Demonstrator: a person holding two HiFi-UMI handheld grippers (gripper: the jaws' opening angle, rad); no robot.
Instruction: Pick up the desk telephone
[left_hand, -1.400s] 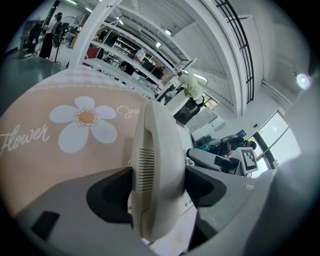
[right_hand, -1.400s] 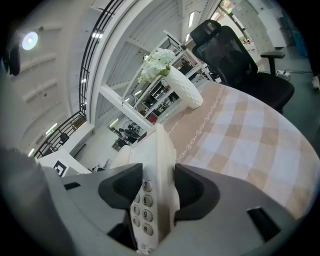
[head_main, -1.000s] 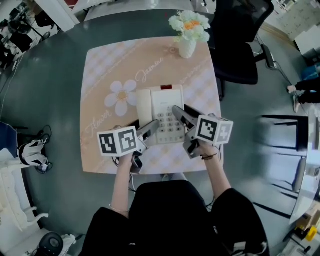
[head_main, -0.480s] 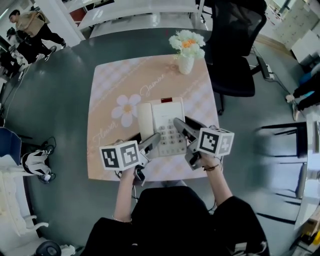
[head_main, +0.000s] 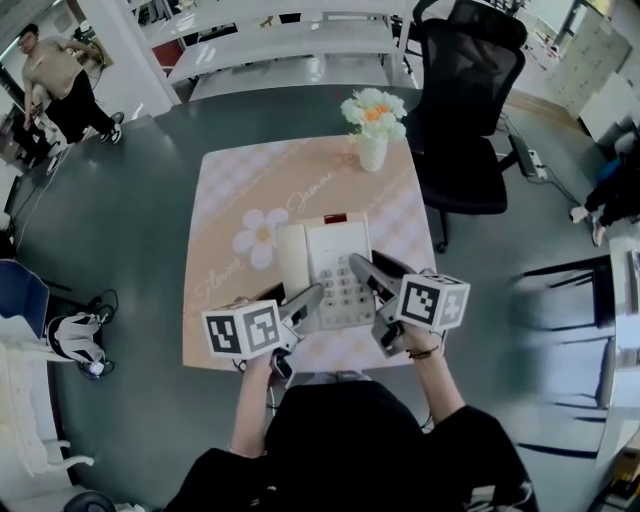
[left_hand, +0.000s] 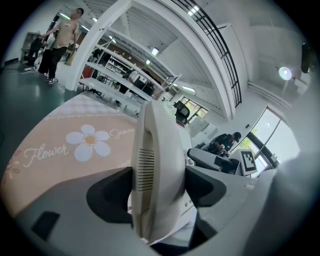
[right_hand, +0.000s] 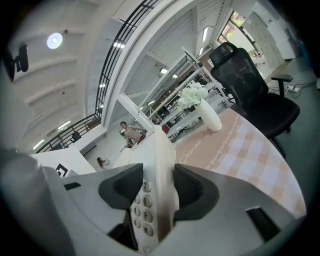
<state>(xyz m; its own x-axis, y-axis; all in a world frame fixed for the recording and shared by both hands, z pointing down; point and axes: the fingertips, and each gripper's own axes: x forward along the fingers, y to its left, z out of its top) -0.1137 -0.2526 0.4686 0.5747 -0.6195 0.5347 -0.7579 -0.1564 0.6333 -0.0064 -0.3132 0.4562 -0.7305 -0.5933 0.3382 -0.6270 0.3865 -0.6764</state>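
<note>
The white desk telephone (head_main: 335, 262), handset on its left side and keypad on its right, is held between both grippers above the peach flower-print tablecloth (head_main: 240, 200). My left gripper (head_main: 305, 298) is shut on the phone's handset side; in the left gripper view the pads (left_hand: 112, 192) press the phone (left_hand: 155, 160) edge-on. On the keypad side, my right gripper (head_main: 365, 268) is shut on it too. The right gripper view has the phone (right_hand: 161, 160) clamped between the right gripper's (right_hand: 159, 190) dark pads, number keys showing.
A white vase of flowers (head_main: 373, 135) stands at the table's far edge. A black office chair (head_main: 465, 110) sits beyond the far right corner. People (head_main: 55, 75) stand at the far left. A blue chair (head_main: 20, 290) and white headset are on the floor at left.
Both grippers have risen together with the telephone gripped between them, and it now looks larger against the tablecloth. The head view has shifted, so the table sits lower in the picture.
</note>
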